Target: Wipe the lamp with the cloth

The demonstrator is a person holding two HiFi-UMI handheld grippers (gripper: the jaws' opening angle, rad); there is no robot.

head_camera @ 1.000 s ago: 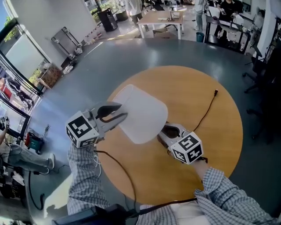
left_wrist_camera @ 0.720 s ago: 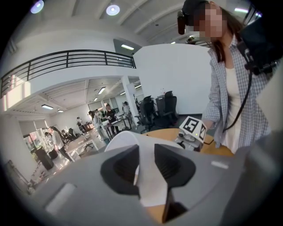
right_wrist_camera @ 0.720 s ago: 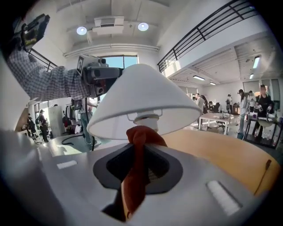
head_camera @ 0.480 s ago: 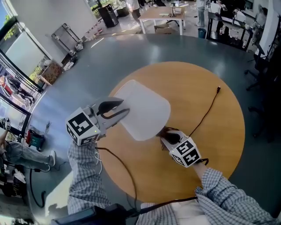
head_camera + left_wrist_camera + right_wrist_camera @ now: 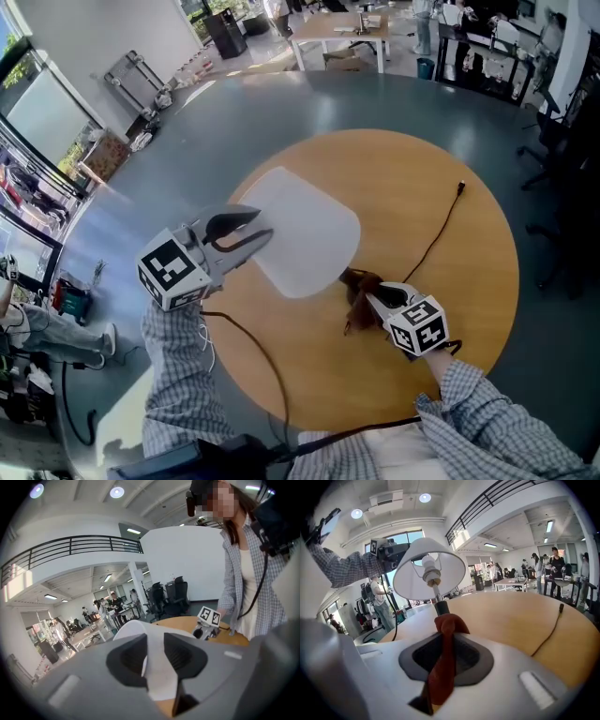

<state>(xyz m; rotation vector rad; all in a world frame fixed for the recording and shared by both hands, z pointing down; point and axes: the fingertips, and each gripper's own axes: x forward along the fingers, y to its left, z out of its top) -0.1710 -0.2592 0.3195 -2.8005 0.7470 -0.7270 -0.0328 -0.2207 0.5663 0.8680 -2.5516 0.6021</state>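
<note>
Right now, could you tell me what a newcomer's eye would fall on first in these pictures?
The white lampshade stands out near the middle of the round wooden table, its rim pinched in the left gripper. Just right of it, the right gripper holds a dark red cloth low, close to the lamp's stem.

grey grippers, checked sleeves

the left gripper and the right gripper have pale grey bodies with black jaw pads. each carries a white cube with black square markers. a black cable leaves the left one. both sleeves are grey-white checked.
</note>
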